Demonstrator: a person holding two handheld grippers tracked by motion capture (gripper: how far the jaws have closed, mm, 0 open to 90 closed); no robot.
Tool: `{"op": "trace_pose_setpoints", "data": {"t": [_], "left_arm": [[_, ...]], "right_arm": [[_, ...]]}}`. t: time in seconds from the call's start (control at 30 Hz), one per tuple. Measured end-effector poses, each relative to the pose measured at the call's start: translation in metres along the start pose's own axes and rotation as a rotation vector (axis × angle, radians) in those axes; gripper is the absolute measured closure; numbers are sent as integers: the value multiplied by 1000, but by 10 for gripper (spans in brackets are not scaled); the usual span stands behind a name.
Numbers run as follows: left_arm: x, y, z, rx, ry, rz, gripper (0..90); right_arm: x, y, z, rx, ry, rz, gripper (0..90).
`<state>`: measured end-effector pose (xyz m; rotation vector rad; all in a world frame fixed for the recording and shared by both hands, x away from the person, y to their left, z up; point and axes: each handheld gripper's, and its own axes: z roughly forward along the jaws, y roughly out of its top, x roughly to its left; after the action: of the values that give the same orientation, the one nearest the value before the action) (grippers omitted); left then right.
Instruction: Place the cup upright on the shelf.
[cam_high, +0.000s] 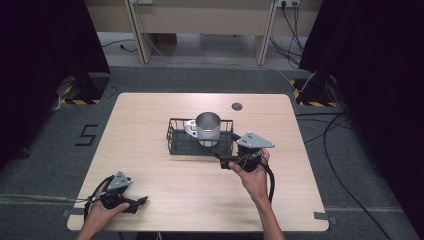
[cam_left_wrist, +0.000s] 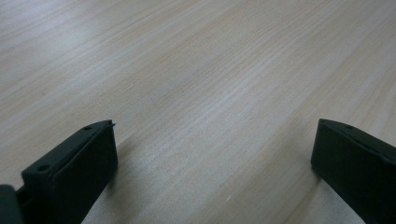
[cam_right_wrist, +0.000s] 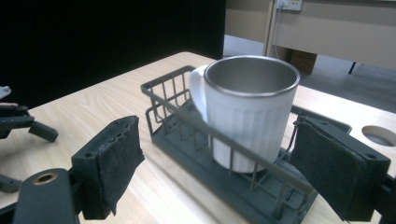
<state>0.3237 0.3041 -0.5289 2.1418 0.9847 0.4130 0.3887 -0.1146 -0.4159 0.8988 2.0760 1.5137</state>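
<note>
A white mug with a steel inside (cam_high: 207, 127) stands upright in a black wire basket (cam_high: 175, 142) at the middle of the wooden table. My right gripper (cam_high: 227, 149) sits just off the basket's right front corner, open and holding nothing. In the right gripper view the mug (cam_right_wrist: 252, 112) stands in the right end of the basket (cam_right_wrist: 187, 149), a short way beyond my right gripper (cam_right_wrist: 217, 140), whose padded jaws are spread wide. My left gripper (cam_high: 139, 204) rests near the table's front left edge. In the left gripper view my left gripper (cam_left_wrist: 215, 135) is open over bare wood.
A round cable hole (cam_high: 237, 106) lies in the tabletop behind the basket. Bare tabletop (cam_high: 150, 170) spreads between the basket and the front edge. Desks and cables (cam_high: 292, 20) stand beyond the table on the grey floor.
</note>
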Motion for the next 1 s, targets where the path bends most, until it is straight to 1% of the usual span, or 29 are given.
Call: {"op": "trace_pose_setpoints", "data": {"t": [0.03, 0.1, 0.17, 0.2, 0.27, 0.33, 0.4, 0.57, 0.63, 0.7, 0.83, 0.9, 1.0], "left_arm": [[0, 0, 0, 0, 0, 0, 0], [0, 0, 0, 0, 0, 0, 0], [0, 0, 0, 0, 0, 0, 0], [0, 0, 0, 0, 0, 0, 0], [0, 0, 0, 0, 0, 0, 0], [0, 0, 0, 0, 0, 0, 0], [0, 0, 0, 1, 0, 0, 0], [0, 0, 0, 0, 0, 0, 0], [0, 0, 0, 1, 0, 0, 0], [0, 0, 0, 0, 0, 0, 0], [0, 0, 0, 1, 0, 0, 0], [0, 0, 0, 0, 0, 0, 0], [0, 0, 0, 0, 0, 0, 0]], "right_arm": [[1, -2, -1, -1, 0, -4, 157], [3, -7, -3, 1, 0, 6, 157], [5, -16, -7, 13, -4, 14, 157], [5, -16, -7, 13, -4, 14, 157], [6, -22, -8, 17, -2, 25, 157], [7, -27, -11, 22, -3, 20, 157], [8, -31, -14, 23, -7, 29, 157], [7, -42, -21, 10, -9, 49, 157], [7, -47, -22, 24, -9, 54, 157], [8, -50, -23, 24, -17, 58, 158], [10, -55, -24, 39, -7, 48, 157], [10, -57, -25, 40, 2, 51, 157], [12, -61, -27, 52, 2, 49, 157]]}}
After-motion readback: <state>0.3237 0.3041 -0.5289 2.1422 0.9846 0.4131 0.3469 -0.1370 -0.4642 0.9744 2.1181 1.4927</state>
